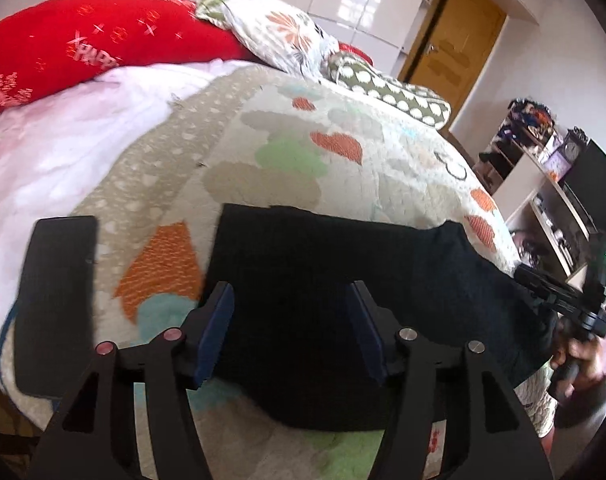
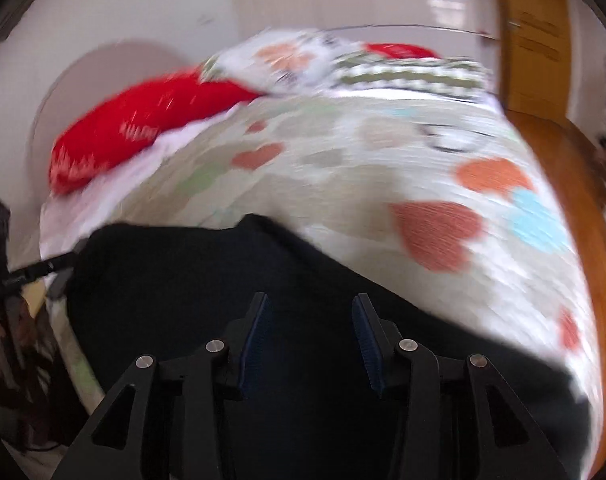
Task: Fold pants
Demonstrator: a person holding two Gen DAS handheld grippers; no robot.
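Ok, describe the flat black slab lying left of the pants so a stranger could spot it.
Start at the bed's heart-patterned quilt. Near its front left edge, beside the folded black pants, lies a black slab. Unlike the soft pants, it is rigid, smooth and straight-edged.

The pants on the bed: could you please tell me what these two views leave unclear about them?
- Near edge of the black pants: left wrist view, hidden behind the left gripper and its fingers.
- Fold lines: both views, fabric too dark.
- Quilt and pillows: right wrist view, smeared by motion blur.
- Right gripper: contact with the pants unclear.
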